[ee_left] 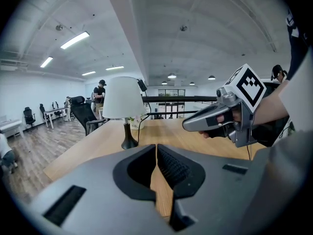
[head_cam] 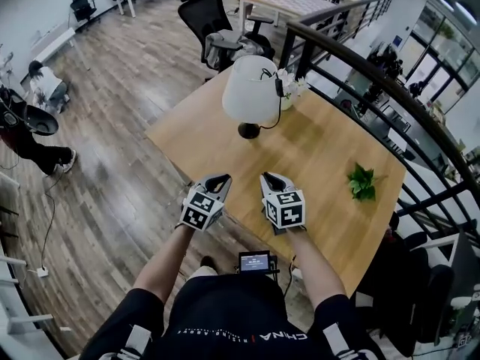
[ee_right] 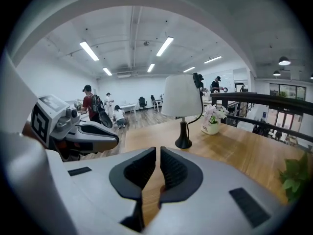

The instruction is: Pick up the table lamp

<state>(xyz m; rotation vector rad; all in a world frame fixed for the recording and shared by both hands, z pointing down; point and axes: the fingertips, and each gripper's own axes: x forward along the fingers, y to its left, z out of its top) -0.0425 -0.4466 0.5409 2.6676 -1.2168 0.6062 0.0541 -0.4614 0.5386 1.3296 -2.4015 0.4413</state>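
Note:
The table lamp (head_cam: 251,88) has a white shade and a black stem and base, with a black cord running from it. It stands at the far side of the wooden table (head_cam: 315,156). Both grippers hover side by side over the table's near edge, well short of the lamp and pointing toward it. My left gripper (head_cam: 223,177) is shut with nothing in it. My right gripper (head_cam: 268,176) is also shut and empty. The left gripper view shows the lamp (ee_left: 122,98) ahead, slightly left of the jaws. In the right gripper view, the lamp (ee_right: 182,96) stands ahead, slightly right.
A small pot of white flowers (head_cam: 291,88) sits just behind the lamp. A green sprig (head_cam: 363,181) lies on the table's right part. A black railing (head_cam: 390,88) runs along the far right side. An office chair (head_cam: 217,28) stands beyond the table.

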